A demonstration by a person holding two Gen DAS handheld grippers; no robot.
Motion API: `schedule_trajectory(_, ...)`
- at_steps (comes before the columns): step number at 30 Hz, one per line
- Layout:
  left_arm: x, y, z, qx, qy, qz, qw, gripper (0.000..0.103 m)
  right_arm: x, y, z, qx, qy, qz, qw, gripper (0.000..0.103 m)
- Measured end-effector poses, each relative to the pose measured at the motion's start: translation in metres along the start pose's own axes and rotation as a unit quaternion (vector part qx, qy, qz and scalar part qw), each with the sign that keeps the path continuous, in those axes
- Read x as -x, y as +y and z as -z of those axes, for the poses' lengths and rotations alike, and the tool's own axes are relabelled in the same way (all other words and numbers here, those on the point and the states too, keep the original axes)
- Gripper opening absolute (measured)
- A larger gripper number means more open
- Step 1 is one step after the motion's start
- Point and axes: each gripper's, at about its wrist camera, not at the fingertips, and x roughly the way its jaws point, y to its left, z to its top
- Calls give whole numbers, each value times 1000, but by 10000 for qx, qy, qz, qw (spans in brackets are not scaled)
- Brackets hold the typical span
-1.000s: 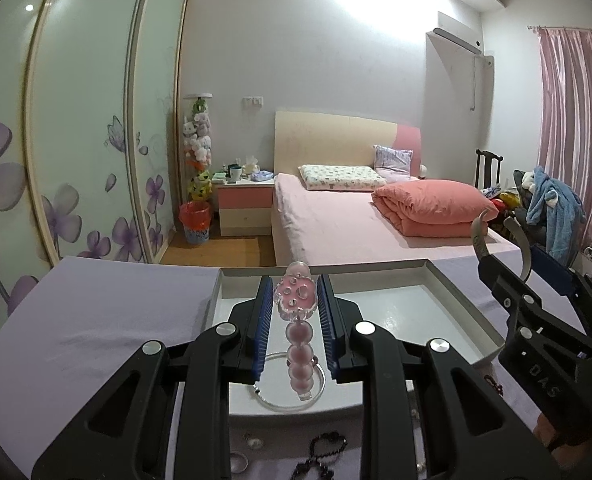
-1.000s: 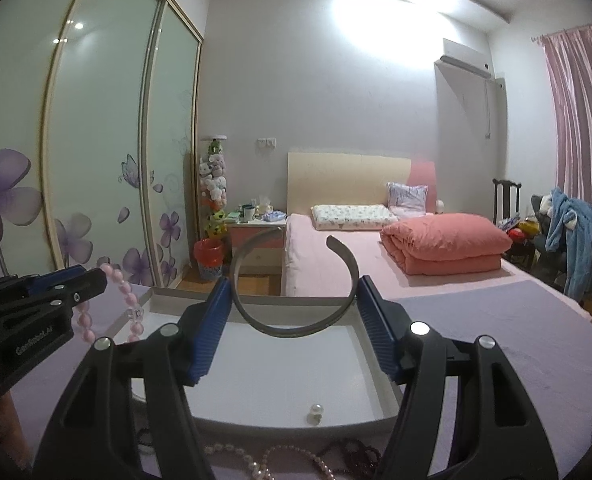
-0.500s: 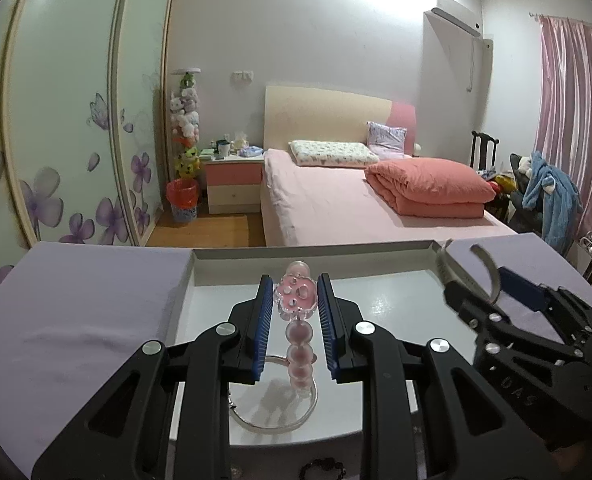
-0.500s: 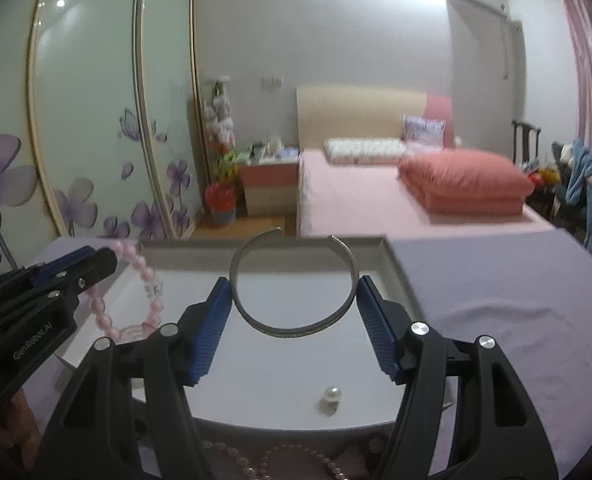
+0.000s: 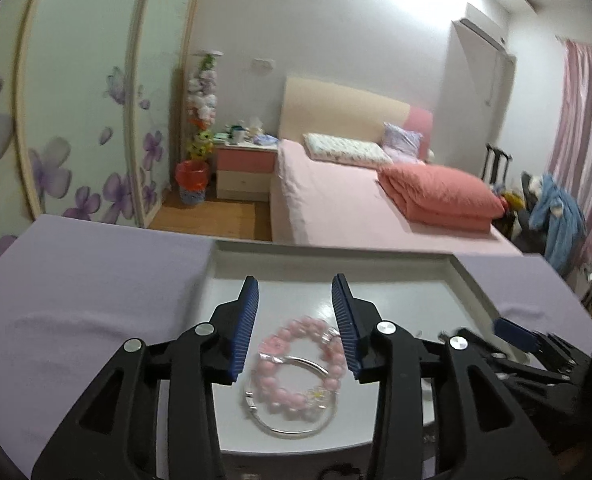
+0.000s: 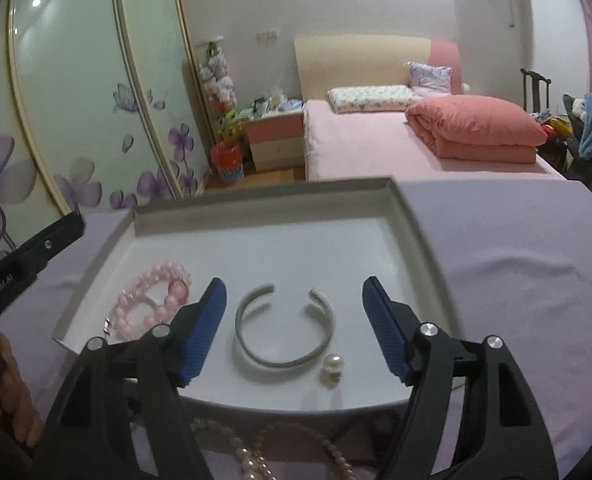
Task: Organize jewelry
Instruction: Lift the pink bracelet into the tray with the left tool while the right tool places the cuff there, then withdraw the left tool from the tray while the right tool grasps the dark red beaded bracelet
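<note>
A pink bead bracelet (image 5: 300,368) lies in the white tray (image 5: 336,250), resting on a thin silver bangle (image 5: 272,428). My left gripper (image 5: 296,316) hovers just above it with jaws opening; its blue pads stand clear of the beads. In the right wrist view, a silver open cuff (image 6: 280,362) lies flat on the tray (image 6: 264,196) between the pads of my right gripper (image 6: 294,320). Those jaws are opening too and touch nothing. A loose pearl (image 6: 333,364) sits beside the cuff, and the pink bracelet (image 6: 152,300) lies to its left.
Pearl strands (image 6: 256,452) lie on the lilac cloth (image 6: 516,280) in front of the tray. The left gripper (image 6: 68,228) reaches in from the left edge, and a hand holds it. Beyond the table are a bed, a nightstand and wardrobe doors.
The left gripper let go of the pink bracelet, which dropped onto the silver bangle. The right gripper released the cuff onto the tray floor. Both grippers tipped lower over the tray.
</note>
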Motion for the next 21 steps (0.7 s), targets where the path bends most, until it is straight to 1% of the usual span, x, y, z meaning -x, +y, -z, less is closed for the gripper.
schedule_trajectory(3,13,15,-4,196,-111,-118,9997,40,17,-9,-4,-85,-157,19,9998,69)
schedule_trajectory(5,19,22,-5,242,-161,-205,9994,40,27,-13,-5,-113,-231,52,9997,69)
schedule_trajectory(8,32,33,-2,328,-153,-289,9989,40,40,-17,-4,-116,-280,104,9995,69)
schedule_trajectory(12,48,42,5,305,-129,-391,9987,40,58,-24,2,-106,-315,165,9993,69)
schedule_trajectory(13,52,45,7,294,-117,-415,9986,41,61,-25,2,-109,-309,180,9993,69)
schedule_trajectory(15,61,52,13,272,-90,-484,9984,46,67,-30,7,-125,-283,220,9993,69)
schedule_trajectory(17,68,58,18,266,-60,-540,9982,46,72,-36,13,-135,-225,303,9992,68)
schedule_trajectory(20,76,69,30,299,102,-608,9976,47,74,-49,24,-221,-65,412,9989,63)
schedule_trajectory(21,77,72,31,307,156,-624,9975,47,73,-53,27,-266,18,436,9987,60)
